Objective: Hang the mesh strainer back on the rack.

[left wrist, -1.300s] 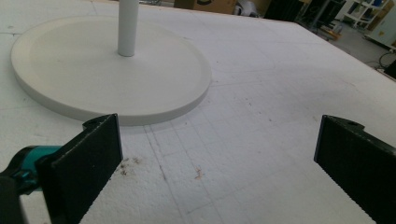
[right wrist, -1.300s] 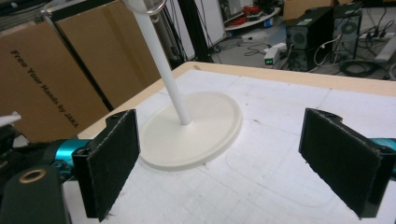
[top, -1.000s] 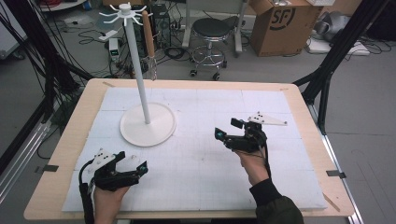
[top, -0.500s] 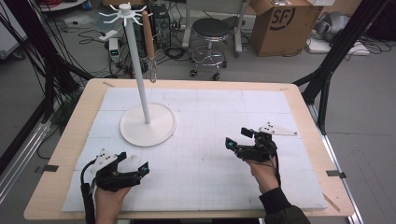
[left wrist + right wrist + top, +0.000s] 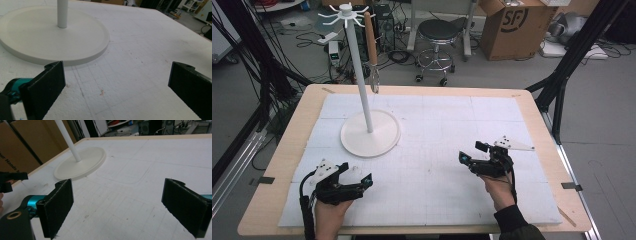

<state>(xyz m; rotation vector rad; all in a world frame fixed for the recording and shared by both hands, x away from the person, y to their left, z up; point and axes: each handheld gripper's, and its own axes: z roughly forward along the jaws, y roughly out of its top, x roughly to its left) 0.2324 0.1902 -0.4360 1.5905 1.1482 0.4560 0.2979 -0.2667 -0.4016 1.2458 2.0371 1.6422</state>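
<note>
Right gripper (image 5: 473, 154) drawn back toward table (image 5: 532, 107) edge since earlier; left gripper (image 5: 357, 179) parked. Both jaws apart, empty. Utensil (image 5: 373, 52) hung on stand (image 5: 371, 134); work judged finished.

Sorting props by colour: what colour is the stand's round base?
White, or slightly off-white; the stand's round base shows best in the left gripper view.

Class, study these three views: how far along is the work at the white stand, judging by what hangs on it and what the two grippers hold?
Looks done: a wooden-handled utensil hangs from the stand hooks. In hand: nothing; the left gripper and right gripper sit open and empty on the white mat, near the person's edge. Left: seemingly nothing, as no other utensil lies on the mat.
</note>
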